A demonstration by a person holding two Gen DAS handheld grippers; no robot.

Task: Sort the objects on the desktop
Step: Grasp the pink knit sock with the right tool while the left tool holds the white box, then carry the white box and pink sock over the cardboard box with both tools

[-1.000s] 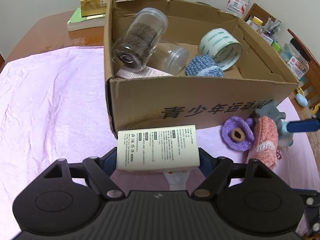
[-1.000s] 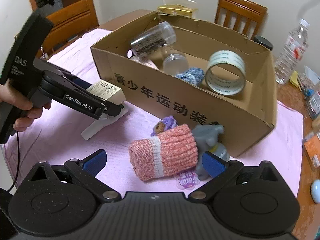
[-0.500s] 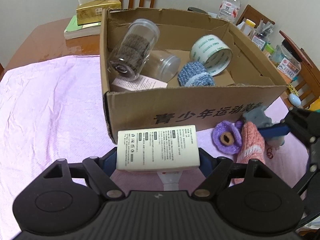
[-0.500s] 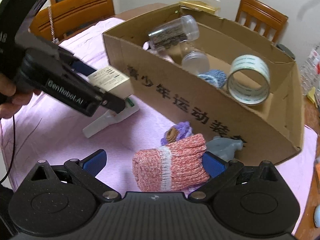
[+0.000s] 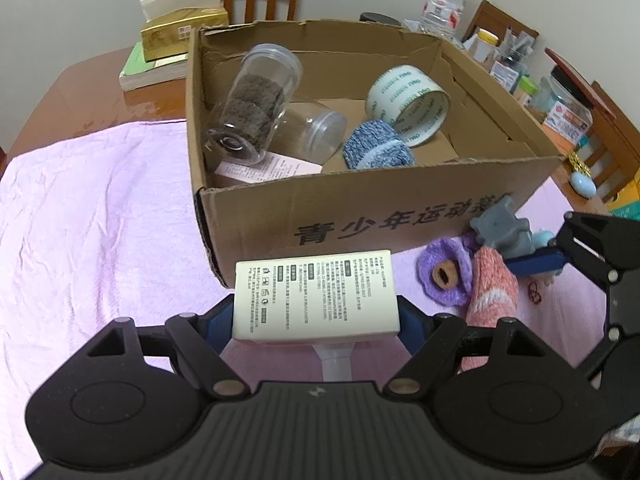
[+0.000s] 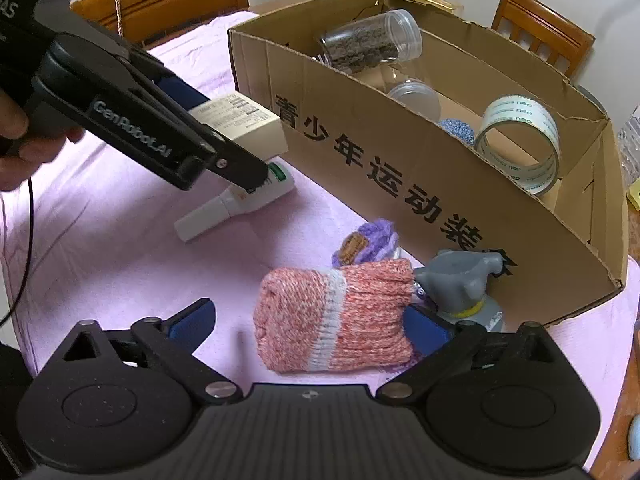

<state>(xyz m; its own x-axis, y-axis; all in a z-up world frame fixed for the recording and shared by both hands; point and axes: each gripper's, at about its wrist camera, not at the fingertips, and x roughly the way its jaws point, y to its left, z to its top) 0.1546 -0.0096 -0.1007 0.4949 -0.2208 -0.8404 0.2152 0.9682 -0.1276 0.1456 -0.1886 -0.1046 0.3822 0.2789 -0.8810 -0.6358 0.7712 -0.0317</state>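
My left gripper (image 5: 316,320) is shut on a cream printed box (image 5: 314,296) and holds it above the pink cloth in front of the cardboard box (image 5: 360,216); it also shows in the right wrist view (image 6: 240,120). My right gripper (image 6: 312,324) is open around a pink knitted roll (image 6: 332,316) lying on the cloth, jaws apart from it on the left. A purple knitted roll (image 6: 364,242) and a grey toy (image 6: 460,280) lie beside it. A white tube (image 6: 236,204) lies under the left gripper.
The cardboard box holds two clear jars (image 5: 256,112), a tape roll (image 5: 408,100), a blue knitted roll (image 5: 376,150) and a pink card (image 5: 268,168). A tissue box (image 5: 184,34), books, a water bottle (image 5: 444,4) and small containers stand behind it. Wooden chairs surround the table.
My left gripper has lifted the cream box higher, so more of the cardboard box's inside shows. My right gripper has moved forward around the pink knitted roll.
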